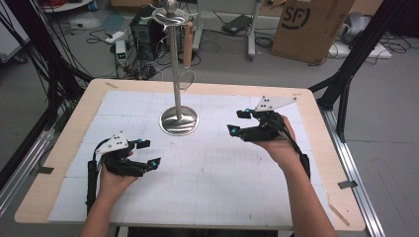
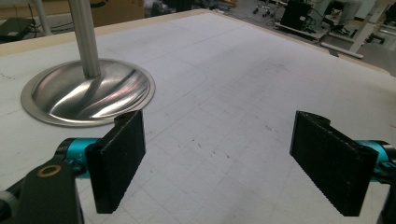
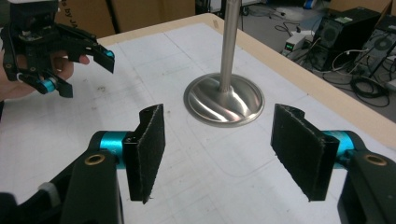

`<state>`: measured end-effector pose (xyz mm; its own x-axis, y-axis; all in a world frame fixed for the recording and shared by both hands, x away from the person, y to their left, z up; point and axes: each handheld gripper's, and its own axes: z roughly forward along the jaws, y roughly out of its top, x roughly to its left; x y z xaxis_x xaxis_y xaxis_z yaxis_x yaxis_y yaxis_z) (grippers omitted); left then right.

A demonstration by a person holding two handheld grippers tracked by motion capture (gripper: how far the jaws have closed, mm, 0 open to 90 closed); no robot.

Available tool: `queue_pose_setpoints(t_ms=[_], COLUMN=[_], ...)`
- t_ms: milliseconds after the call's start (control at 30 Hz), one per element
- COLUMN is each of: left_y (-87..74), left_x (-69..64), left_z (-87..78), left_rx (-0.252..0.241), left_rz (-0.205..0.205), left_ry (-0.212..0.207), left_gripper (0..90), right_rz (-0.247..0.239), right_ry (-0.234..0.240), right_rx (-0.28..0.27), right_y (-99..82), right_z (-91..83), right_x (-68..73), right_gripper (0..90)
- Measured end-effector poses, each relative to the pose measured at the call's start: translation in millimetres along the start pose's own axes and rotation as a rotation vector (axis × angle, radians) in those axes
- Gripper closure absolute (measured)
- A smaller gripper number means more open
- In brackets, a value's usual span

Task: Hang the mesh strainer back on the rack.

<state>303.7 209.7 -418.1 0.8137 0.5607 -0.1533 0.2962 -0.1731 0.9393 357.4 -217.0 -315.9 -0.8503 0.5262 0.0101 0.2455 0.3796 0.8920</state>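
Note:
A tall metal stand [image 1: 177, 74] with a round dish base [image 1: 179, 120] rises at the middle back of the white mat; hooks crown its top, and a thin ring [image 1: 186, 79] and a wooden-handled item [image 1: 188, 43] hang from them. My left gripper [image 1: 149, 152] hovers open over the mat's left front, jaws wide with nothing between them; its own view has the stand base [image 2: 88, 91] ahead on the left. My right gripper [image 1: 238, 122] is open and empty to the right of the base, with the base [image 3: 224, 98] just ahead and the left gripper [image 3: 70, 65] farther off.
The white gridded mat [image 1: 207, 163] covers a wooden table [image 1: 64, 143]. Behind the table lie a computer tower [image 1: 146, 32], cables and a cardboard box [image 1: 309, 24]. Black frame posts [image 1: 351, 64] stand at both sides.

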Motion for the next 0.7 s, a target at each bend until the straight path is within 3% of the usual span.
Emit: queue_pose_setpoints(t_ms=[700], left_y=[2.6], left_x=[-1.7], left_z=[-1.7], left_rx=[0.000], left_rz=[0.005], left_ry=[-0.004], left_gripper=[18.7], right_rz=[0.055], right_ry=[-0.025], right_rx=[0.019], right_y=[-49.0], right_z=[-5.6], right_x=[2.7], right_gripper=[31.7])
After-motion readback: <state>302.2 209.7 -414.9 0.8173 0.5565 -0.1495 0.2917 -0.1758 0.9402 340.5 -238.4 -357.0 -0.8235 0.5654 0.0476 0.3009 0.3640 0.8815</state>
